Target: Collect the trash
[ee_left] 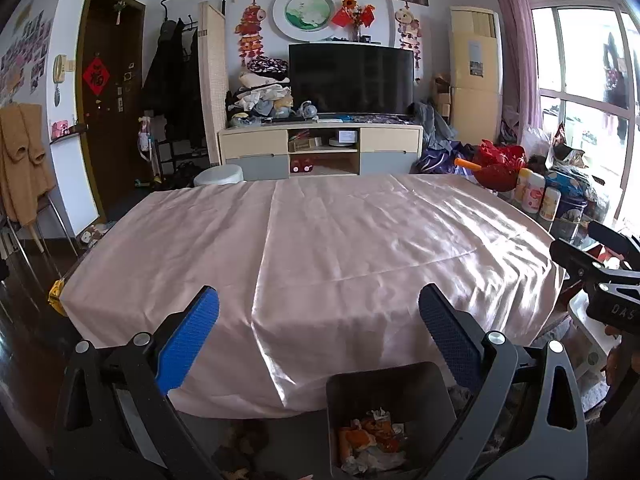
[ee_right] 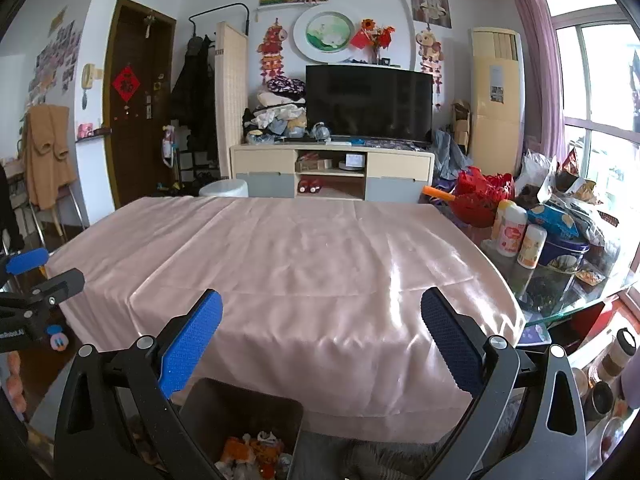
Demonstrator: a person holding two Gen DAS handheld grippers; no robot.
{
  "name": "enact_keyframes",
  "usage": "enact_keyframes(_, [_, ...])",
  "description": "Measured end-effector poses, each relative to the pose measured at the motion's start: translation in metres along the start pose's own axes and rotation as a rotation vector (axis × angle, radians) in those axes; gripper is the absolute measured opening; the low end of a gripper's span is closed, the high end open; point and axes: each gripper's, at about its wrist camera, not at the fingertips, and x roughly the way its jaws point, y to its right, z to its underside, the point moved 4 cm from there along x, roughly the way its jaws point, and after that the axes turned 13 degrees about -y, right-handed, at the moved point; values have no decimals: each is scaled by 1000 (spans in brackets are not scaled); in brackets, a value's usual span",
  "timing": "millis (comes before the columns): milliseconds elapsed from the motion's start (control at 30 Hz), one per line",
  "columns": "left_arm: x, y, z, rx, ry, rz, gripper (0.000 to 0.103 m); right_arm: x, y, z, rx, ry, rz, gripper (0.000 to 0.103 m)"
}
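**Both claws hanging open over a filled bin**

Left claw (ee_left: 319,316) hovering with blue pads spread wide apart, gripping nothing; right claw (ee_right: 321,320) likewise gaping, nothing between its pads. Both poised just off the near edge of the bench (ee_left: 320,240), draped in pink satin cloth (ee_right: 304,264) and showing no litter anywhere on the covered surface. Sitting on the floor below the near edge: dark trash bin (ee_left: 384,384), already holding crumpled orange and white trash (ee_left: 372,440). Same bin appearing low and left of centre in the right wrist view. Looking, by the state of things, close to finished, with the collecting seemingly done.

Risks from here:

- Snagging the slippery cloth with a pad while sweeping back over the bench, dragging it off the edge.
- Knocking the bin over while lowering either claw, spilling the trash back onto the floor.
- Brushing the crowded glass end of the bench at the right, where white bottles (ee_right: 516,232), a blue tin (ee_right: 568,252) and snack bags (ee_right: 560,184) are standing close together; toppling likely from a careless swing.
- Mistaking those groceries for rubbish.
- Missing scraps lying on the floor beside the bin, too dim to judge.
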Motion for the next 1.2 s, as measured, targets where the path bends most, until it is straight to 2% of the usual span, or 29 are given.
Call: enact_keyframes(1200, [3,-5,0,-30,-18,-8,95,0,-3,3,47,-24,-16,100])
